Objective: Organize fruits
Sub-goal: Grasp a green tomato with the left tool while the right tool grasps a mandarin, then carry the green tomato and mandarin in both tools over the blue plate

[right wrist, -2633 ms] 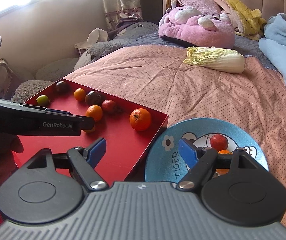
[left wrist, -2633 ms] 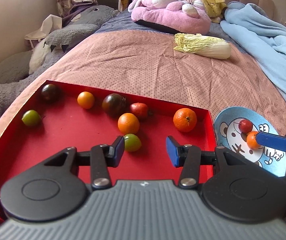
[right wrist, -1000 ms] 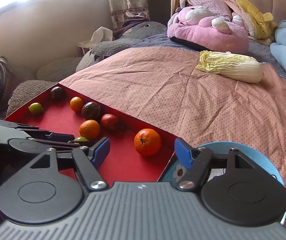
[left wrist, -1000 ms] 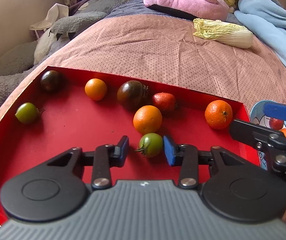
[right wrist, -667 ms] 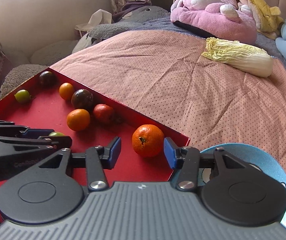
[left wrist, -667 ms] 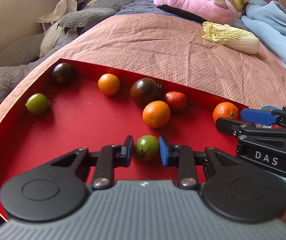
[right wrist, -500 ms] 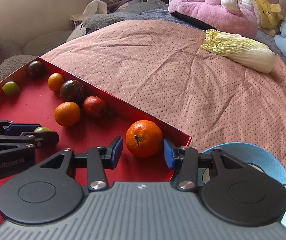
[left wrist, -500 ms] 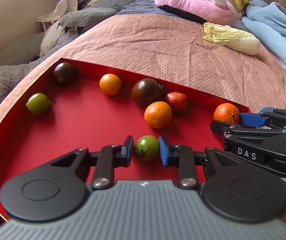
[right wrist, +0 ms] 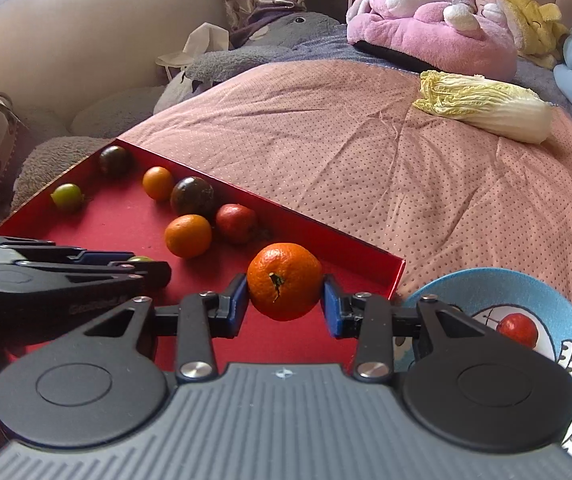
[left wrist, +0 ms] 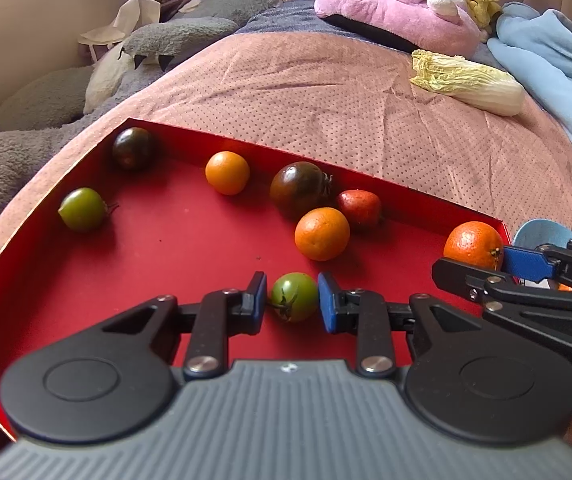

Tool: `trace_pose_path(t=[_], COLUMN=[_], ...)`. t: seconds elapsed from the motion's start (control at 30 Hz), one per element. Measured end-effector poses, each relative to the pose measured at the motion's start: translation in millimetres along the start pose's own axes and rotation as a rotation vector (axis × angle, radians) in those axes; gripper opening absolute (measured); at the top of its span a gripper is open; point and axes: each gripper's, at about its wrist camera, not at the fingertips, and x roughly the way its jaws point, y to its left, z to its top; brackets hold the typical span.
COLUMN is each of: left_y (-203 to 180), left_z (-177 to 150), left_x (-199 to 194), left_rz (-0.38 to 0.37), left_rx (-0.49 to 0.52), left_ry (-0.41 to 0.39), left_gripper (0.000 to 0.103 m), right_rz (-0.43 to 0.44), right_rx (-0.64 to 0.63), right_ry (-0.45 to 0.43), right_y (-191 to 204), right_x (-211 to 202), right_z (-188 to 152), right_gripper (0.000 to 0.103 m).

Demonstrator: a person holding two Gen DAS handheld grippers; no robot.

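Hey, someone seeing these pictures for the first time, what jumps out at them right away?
The red tray of scattered fruit on the bed stands out. In its near right corner, the right tongs clamp a mandarin, while the left tongs close on a green tomato near its front edge. Behind lies a napa cabbage.

Ahead of me a cabbage [right wrist: 486,110] lies on the pink bedspread [right wrist: 346,152], with a pink plush [right wrist: 426,36] and blue blanket [left wrist: 546,64] beyond.
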Motion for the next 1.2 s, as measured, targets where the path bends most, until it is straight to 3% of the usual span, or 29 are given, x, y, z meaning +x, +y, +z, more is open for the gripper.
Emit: trace_pose_path(t=[0.43,1.2], left_y=[-1.1,-4.1], left_z=[-5.0,-15.5], left_x=[-10.3,-25.2], left_rz=[0.016,0.032], left_rx=[0.021,0.065], left_ry=[-0.017,-0.041], left_gripper=[0.032,0.031], right_rz=[0.049,0.054], right_rx=[-0.02,-0.022], right_ry=[-0.021,-0.045], right_y=[21.6,16.7], right_x=[-46.7,-74.7], right_z=[-19.9,-31.1], right_gripper=[0.045,0.045])
